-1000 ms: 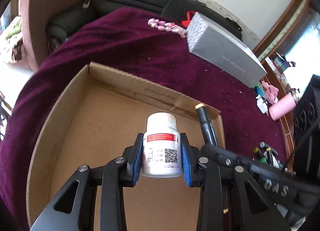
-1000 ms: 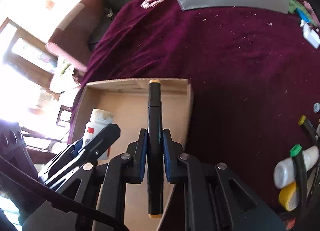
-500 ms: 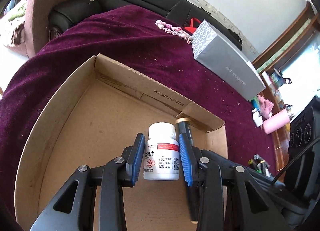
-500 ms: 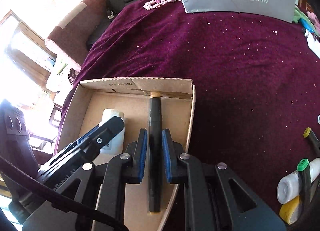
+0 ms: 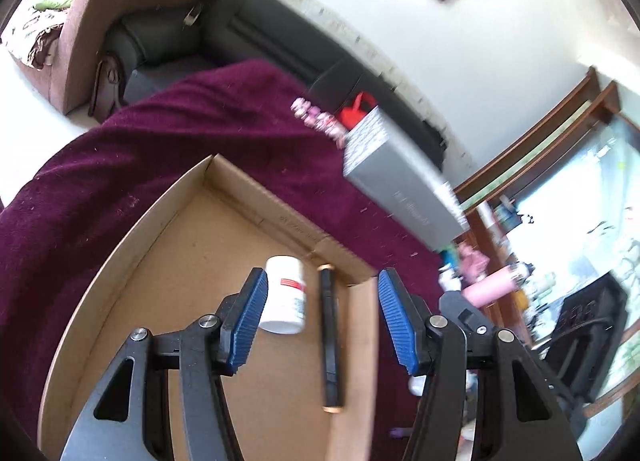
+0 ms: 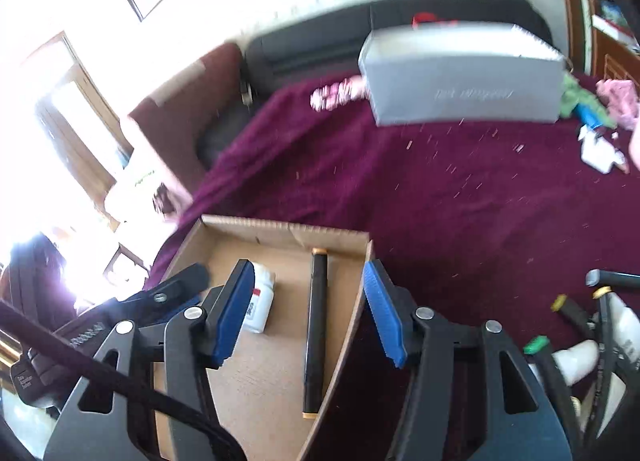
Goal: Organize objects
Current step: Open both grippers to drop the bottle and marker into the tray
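Left fingers (image 5: 320, 317): opening, pads clear of everything.
Right fingers (image 6: 310, 313): opening, gripping nothing.
White bottle (image 5: 285, 295): lying in the cardboard box (image 5: 132, 245), just beyond the left pad.
Black marker (image 6: 316, 325): on the box floor, below the right fingers.

Your way into the cardboard box (image 5: 132, 245) stays open on its bare left floor. On the right, the white pill bottle (image 5: 285, 295) and black marker (image 5: 330, 341) lie beside the wall.
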Action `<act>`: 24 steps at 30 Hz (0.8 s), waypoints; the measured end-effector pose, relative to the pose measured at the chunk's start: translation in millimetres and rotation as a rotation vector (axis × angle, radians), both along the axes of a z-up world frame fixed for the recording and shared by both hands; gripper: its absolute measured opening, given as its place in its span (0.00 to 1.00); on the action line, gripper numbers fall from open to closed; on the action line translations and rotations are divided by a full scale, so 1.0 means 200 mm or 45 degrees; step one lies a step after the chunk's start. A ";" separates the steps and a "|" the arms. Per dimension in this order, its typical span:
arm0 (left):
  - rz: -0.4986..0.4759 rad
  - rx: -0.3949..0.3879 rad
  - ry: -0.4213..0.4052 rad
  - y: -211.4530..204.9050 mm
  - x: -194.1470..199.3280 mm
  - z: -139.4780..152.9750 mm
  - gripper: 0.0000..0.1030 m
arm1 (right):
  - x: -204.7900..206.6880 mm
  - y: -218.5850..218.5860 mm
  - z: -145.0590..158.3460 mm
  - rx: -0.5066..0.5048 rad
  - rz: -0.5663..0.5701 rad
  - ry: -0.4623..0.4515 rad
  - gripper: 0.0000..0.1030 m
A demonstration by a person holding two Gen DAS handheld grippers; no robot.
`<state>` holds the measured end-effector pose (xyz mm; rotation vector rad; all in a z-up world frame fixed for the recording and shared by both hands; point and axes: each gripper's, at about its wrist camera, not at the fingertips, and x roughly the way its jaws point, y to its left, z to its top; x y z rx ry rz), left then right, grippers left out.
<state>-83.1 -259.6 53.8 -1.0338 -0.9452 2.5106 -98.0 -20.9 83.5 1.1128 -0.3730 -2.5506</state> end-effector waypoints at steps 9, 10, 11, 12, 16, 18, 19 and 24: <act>-0.019 0.129 0.217 0.00 0.14 0.11 0.59 | 0.18 0.21 0.08 -0.088 -0.102 0.163 0.66; -0.020 0.138 0.233 0.00 0.14 0.11 0.59 | 0.18 0.22 0.09 -0.097 -0.104 0.171 0.66; -0.024 0.141 0.243 -0.01 0.14 0.11 0.59 | 0.19 0.23 0.10 -0.107 -0.103 0.183 0.66; -0.028 0.144 0.247 -0.01 0.14 0.11 0.59 | 0.20 0.24 0.11 -0.110 -0.102 0.194 0.66; -0.057 0.135 0.223 0.01 0.11 0.09 0.59 | 0.21 0.23 0.12 -0.100 -0.101 0.218 0.70; -0.066 0.132 0.192 0.01 0.10 0.08 0.59 | 0.19 0.22 0.10 -0.081 -0.096 0.206 0.70; -0.066 0.129 0.181 0.02 0.10 0.08 0.59 | 0.18 0.21 0.09 -0.080 -0.095 0.191 0.70; -0.032 0.096 0.166 0.01 0.18 0.13 0.60 | 0.20 0.24 0.11 -0.114 -0.097 0.167 0.70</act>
